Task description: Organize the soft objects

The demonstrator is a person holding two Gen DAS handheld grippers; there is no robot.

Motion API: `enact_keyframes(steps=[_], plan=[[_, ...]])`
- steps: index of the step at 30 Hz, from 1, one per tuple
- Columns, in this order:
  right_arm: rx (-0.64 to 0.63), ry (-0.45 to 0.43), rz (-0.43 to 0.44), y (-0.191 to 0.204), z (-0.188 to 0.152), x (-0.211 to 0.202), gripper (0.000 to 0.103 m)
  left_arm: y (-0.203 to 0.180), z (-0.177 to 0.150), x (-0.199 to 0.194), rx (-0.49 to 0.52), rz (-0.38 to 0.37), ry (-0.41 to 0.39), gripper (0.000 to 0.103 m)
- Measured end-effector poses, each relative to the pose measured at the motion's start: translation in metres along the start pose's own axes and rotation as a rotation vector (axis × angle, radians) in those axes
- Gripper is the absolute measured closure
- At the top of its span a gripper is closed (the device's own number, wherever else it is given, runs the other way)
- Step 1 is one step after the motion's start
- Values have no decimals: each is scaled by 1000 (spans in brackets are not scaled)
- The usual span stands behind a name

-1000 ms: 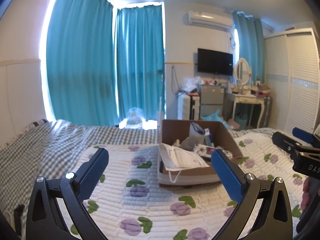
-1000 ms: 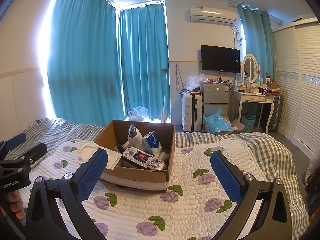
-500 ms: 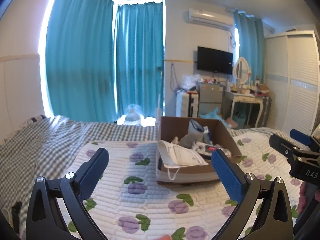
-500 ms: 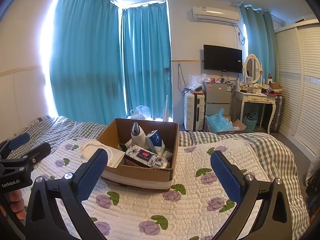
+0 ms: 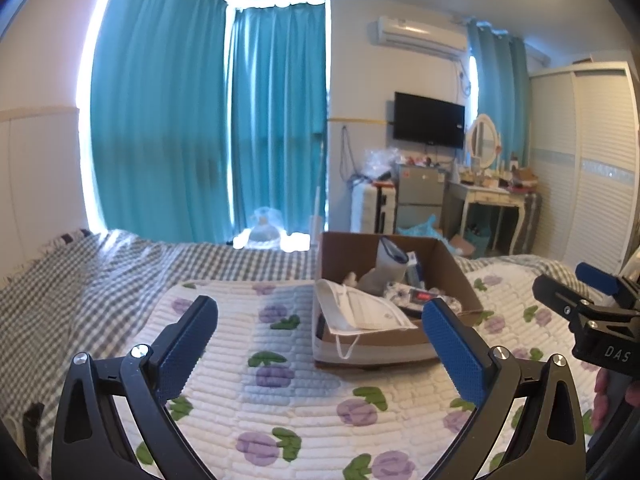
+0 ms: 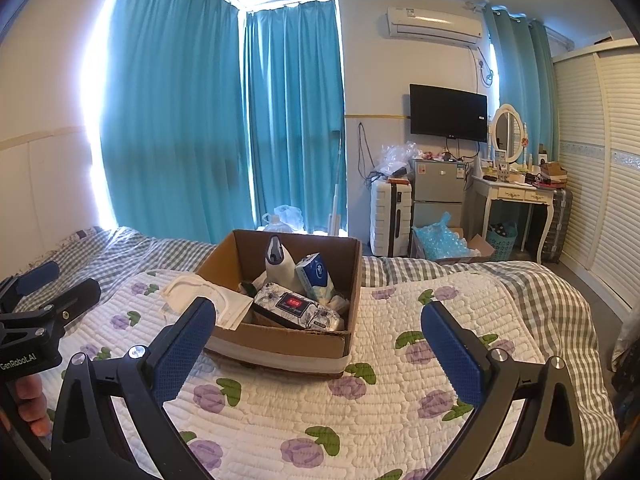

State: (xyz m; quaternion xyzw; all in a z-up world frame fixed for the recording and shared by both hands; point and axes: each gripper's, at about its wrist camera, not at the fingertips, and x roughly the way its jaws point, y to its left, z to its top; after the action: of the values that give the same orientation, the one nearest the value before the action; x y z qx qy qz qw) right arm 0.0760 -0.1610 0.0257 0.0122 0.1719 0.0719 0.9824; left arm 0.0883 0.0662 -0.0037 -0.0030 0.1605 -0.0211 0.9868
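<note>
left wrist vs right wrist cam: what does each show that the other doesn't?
Only the left wrist view: the right gripper from the side, and the mask's ear loop hanging down the box front.

Only the right wrist view: the left gripper from the side, the blue tissue pack, and the full length of the flowered wipes pack.

Both: the cardboard box on the quilt, the white mask over its edge, both grippers open.

Left hand-held gripper spread wide and empty, right hand-held gripper likewise, side by side
</note>
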Motion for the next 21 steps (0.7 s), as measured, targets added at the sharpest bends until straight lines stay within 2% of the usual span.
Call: enact_keyframes(steps=[21], plan=[[3, 16, 1, 0, -4, 2, 0, -1, 0, 0, 1, -4, 5, 0]])
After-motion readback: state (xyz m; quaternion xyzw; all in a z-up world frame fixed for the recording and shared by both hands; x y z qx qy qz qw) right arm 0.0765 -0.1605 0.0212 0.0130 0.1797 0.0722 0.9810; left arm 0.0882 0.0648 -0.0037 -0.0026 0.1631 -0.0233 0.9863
